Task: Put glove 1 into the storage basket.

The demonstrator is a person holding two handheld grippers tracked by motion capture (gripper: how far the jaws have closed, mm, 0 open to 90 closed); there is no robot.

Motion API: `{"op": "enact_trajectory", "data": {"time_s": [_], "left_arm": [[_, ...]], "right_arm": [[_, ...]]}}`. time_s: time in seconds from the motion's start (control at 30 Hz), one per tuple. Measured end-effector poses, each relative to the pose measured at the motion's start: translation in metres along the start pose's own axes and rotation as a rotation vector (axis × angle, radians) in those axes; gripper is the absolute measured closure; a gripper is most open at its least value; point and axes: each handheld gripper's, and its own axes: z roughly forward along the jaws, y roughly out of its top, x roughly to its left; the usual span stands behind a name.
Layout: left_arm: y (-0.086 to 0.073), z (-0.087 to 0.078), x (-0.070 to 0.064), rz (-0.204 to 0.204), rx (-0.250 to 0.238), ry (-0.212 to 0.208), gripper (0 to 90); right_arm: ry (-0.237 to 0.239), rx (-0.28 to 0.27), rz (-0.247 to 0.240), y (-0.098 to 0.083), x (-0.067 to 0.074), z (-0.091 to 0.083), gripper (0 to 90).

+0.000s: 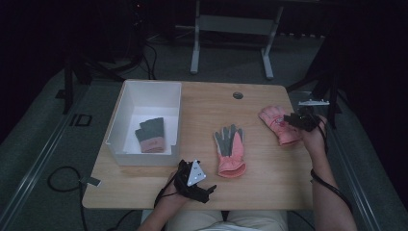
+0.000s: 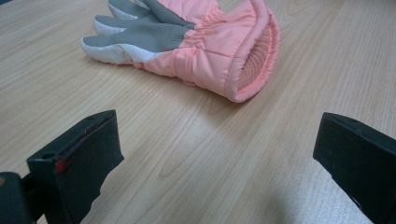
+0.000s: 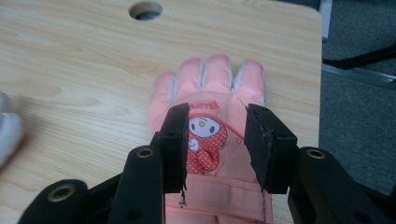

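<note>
Your right gripper fingers stand apart over the pink glove on the wooden tabletop; your left gripper fingers stand wide apart; the room is dark.

Three padded pink fabric gloves are lying here: one inside the single white rectangular box, two on the tabletop.

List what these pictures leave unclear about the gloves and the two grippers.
- Pink glove, right gripper view: cuff cut off by the bottom edge; whether the right gripper touches it is unclear.
- Glove in the white box, high view: too small for detail.
- Grey-palmed glove, left gripper view: fingertips cut off by the top edge.
</note>
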Motion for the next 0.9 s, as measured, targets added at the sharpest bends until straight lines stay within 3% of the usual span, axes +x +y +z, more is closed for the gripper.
{"op": "enact_trajectory", "data": {"time_s": [0.3, 0.5, 0.63, 0.73, 0.9], "left_arm": [[0.000, 0.000, 0.001, -0.001, -0.005, -0.006, 0.6], [0.000, 0.000, 0.001, -0.005, -0.015, -0.018, 0.5], [0.000, 0.000, 0.001, -0.002, -0.016, -0.017, 0.6], [0.000, 0.000, 0.001, 0.001, -0.015, -0.015, 0.6], [0.000, 0.001, 0.002, 0.001, -0.017, -0.019, 0.6]], "right_arm": [[0.020, 0.049, -0.021, -0.016, 0.002, 0.030, 59.6], [-0.025, 0.089, -0.081, -0.023, 0.008, 0.044, 62.2], [-0.040, 0.119, -0.093, -0.022, 0.011, 0.047, 68.7], [-0.060, 0.126, -0.082, -0.021, 0.012, 0.050, 82.5], [-0.111, 0.126, -0.101, -0.020, 0.017, 0.051, 87.2]]}}
